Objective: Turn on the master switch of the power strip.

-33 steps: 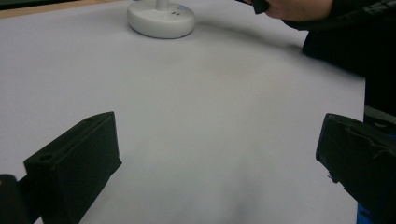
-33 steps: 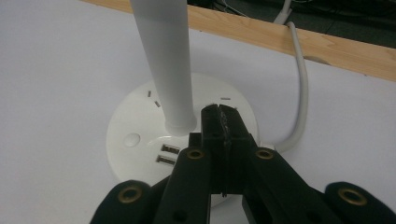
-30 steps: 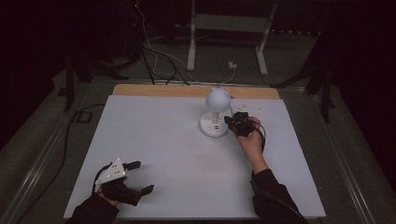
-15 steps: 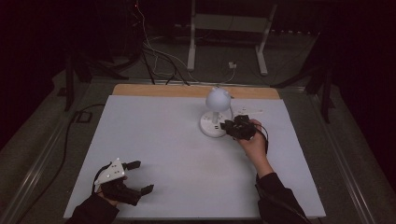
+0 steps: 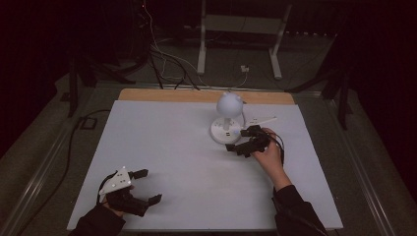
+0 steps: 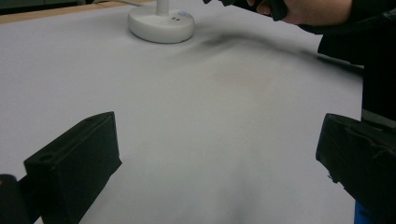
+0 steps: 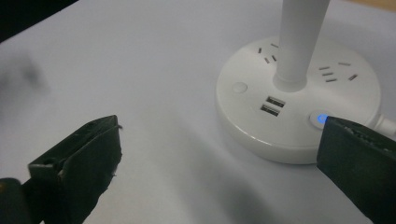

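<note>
The right tongs (image 5: 235,140) are held released, empty, just beside the lamp base (image 7: 299,100), their far tip level with the blue-lit button (image 7: 320,118). The left tongs (image 5: 146,186) rest released, well apart on the matte white worktop (image 5: 172,147). An approach toward that button is judged in hand; a slight advance and light press would follow. The base is smooth round white plastic, with USB ports (image 7: 270,105) and a slim stem (image 7: 299,42).
</note>
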A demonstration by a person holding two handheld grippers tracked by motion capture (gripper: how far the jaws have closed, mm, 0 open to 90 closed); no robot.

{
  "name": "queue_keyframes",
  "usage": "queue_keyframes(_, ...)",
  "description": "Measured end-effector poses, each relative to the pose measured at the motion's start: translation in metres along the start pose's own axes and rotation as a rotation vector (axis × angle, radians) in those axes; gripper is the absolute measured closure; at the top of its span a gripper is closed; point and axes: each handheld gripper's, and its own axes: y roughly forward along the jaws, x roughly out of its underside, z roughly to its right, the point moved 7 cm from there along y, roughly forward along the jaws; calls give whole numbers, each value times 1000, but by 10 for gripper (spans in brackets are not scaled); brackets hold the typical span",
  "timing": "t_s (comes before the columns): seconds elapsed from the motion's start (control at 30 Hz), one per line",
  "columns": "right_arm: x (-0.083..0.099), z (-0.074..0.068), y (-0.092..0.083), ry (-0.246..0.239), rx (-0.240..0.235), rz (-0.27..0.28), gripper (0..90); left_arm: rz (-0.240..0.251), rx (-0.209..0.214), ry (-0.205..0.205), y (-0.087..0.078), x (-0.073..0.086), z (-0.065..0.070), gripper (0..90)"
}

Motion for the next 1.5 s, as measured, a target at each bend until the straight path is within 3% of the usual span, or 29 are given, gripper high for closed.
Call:
queue_keyframes(0.4,-1,-7,-9,-77,10,-3,0,0,2,1,0,0,0,1)
queue_keyframes(0.67,3,-15,-22,-81,7,3,0,0,2,2,0,0,0,1)
queue_keyframes(0.93,8,-23,-41,-97,6,48,0,0,3,4,0,0,0,1)
queue_keyframes(1.13,19,-29,-52,-91,-16,67,0,1,1,6,0,0,1,1)
queue_keyframes(1.5,58,-35,-70,-73,-12,49,0,0,3,7,0,0,1,1)
